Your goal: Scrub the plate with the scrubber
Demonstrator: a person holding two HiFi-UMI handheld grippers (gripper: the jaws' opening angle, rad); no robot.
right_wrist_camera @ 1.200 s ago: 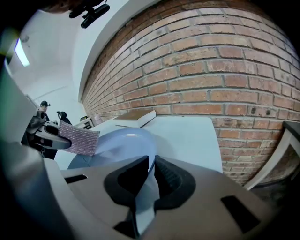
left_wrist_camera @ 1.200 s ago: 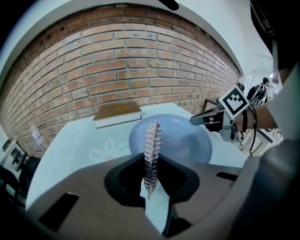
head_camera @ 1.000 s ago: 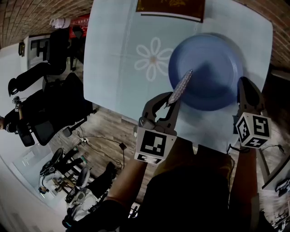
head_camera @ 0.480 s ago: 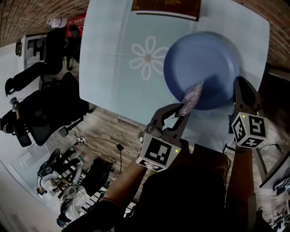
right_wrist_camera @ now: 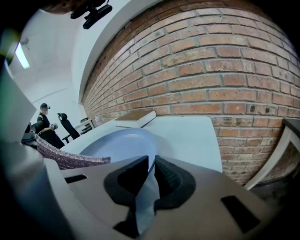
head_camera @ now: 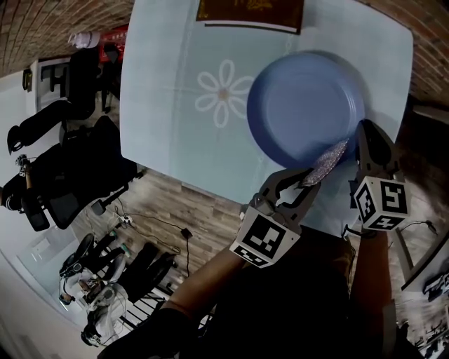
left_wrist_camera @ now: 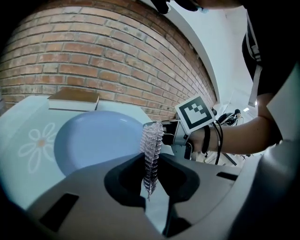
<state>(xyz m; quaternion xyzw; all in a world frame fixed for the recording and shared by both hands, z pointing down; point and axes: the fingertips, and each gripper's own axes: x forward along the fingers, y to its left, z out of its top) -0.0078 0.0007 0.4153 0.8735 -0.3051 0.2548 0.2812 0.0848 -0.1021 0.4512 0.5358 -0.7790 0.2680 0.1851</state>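
A blue plate (head_camera: 305, 109) lies on the pale blue table (head_camera: 168, 105). My left gripper (head_camera: 306, 179) is shut on a silvery mesh scrubber (head_camera: 327, 160), which sticks out over the plate's near right rim. In the left gripper view the scrubber (left_wrist_camera: 151, 150) stands upright between the jaws, with the plate (left_wrist_camera: 93, 140) beyond it. My right gripper (head_camera: 362, 132) is shut on the plate's right rim; in the right gripper view the rim (right_wrist_camera: 149, 161) runs between the closed jaws, and the scrubber (right_wrist_camera: 70, 157) shows at the left.
A brown-covered book (head_camera: 250, 12) lies at the table's far edge. A white flower print (head_camera: 223, 93) is left of the plate. A brick wall (right_wrist_camera: 225, 70) stands behind the table. Office chairs (head_camera: 77, 168) and cables sit on the floor to the left.
My left gripper has carried the scrubber rightward, from the plate's left side along the near rim to just beside the right gripper. The right gripper has kept its hold on the rim.
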